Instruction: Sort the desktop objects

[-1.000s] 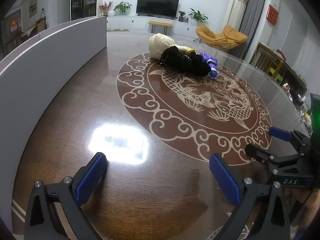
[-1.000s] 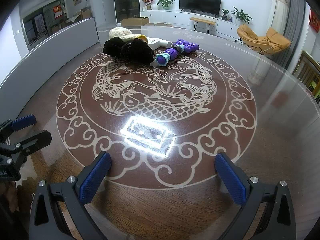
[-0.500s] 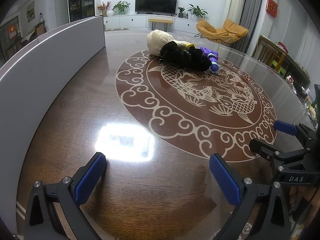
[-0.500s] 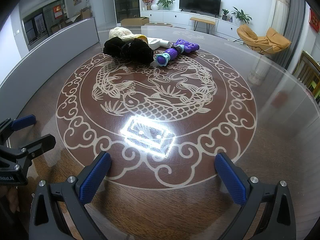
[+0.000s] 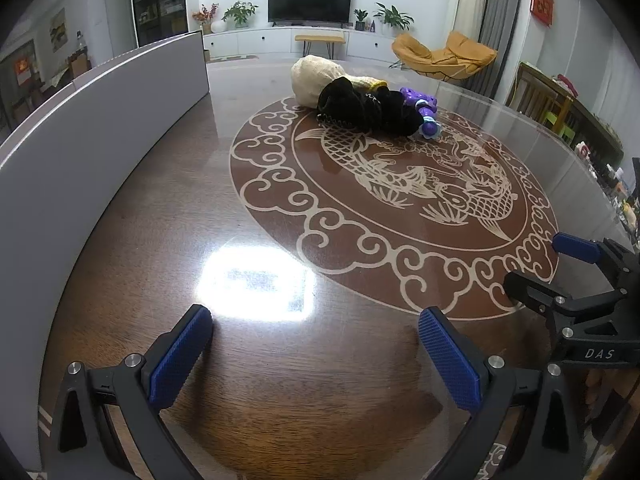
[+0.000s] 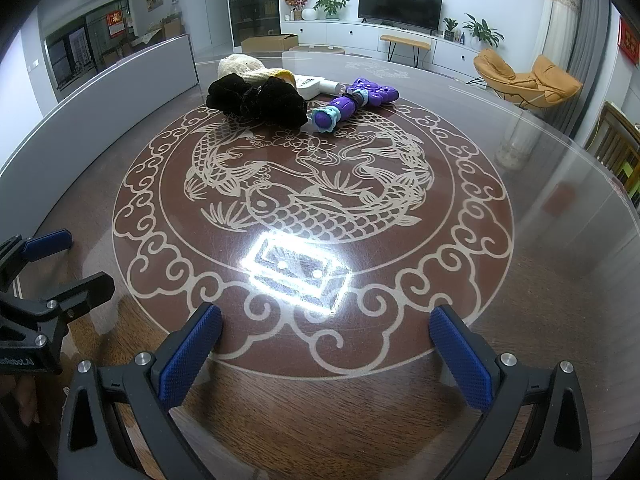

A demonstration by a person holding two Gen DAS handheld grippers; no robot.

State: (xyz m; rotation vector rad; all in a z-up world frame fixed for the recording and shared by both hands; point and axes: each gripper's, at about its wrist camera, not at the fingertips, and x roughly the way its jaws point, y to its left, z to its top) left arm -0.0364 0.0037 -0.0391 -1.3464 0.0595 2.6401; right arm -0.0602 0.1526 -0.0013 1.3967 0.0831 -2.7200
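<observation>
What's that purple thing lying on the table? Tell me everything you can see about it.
The purple toy looks like glossy plastic: a wide, lobed purple head with small dark spots, a darker ribbed neck, and a handle ending in a pale blue flower-shaped collar with a rounded purple tip. It lies flat at the far edge of the table's fish design, tip pointing towards the cameras. The black cloth sits right beside the tip, a white object just behind. From the left view the cloth hides most of it. Neither gripper is near it.

Dim room w/ ceiling-lamp glare on glossy table [image 6: 560, 240], sharp focus, heavy fisheye edges.
</observation>
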